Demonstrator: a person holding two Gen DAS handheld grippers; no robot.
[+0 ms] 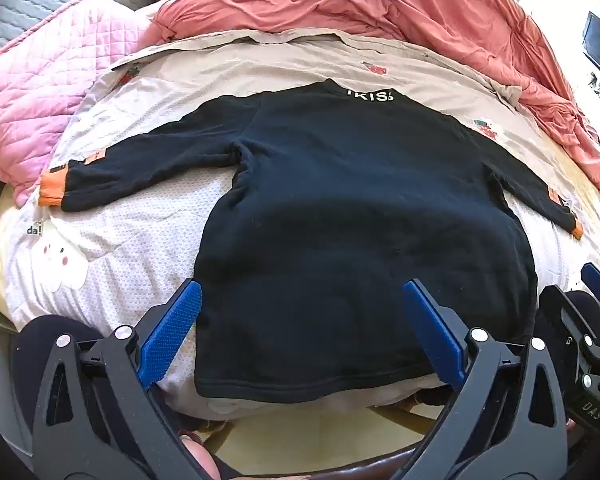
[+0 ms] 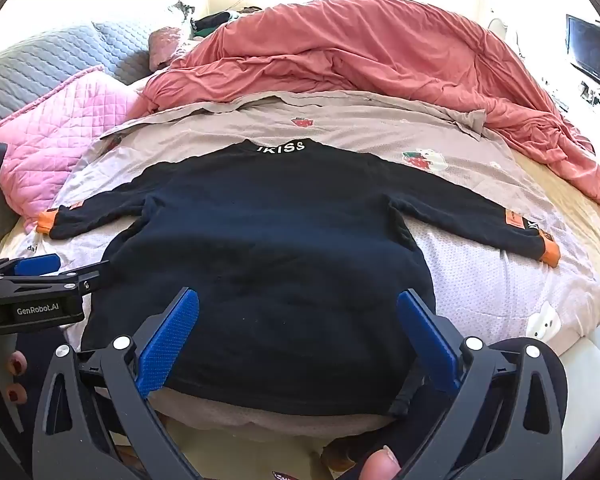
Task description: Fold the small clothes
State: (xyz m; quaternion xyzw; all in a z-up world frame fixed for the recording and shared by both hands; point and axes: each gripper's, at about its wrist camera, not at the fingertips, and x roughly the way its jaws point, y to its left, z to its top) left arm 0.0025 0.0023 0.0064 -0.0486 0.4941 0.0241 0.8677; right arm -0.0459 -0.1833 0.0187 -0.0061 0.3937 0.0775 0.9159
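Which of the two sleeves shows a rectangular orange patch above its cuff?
The sleeve on the right of the right wrist view; the other sleeve shows less.

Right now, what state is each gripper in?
Left gripper: open, holding nothing, above the black long-sleeved top.
Right gripper: open, holding nothing.

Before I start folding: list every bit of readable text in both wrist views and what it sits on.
"KISS" in white, first letter unclear: collar of the black shirt.
"GenRobot.AI": body of the left gripper.
"DAS": body of the right gripper, rest cut off.
"da!": bed sheet beside the cloud print.
Orange sleeve patches: print too small to read.
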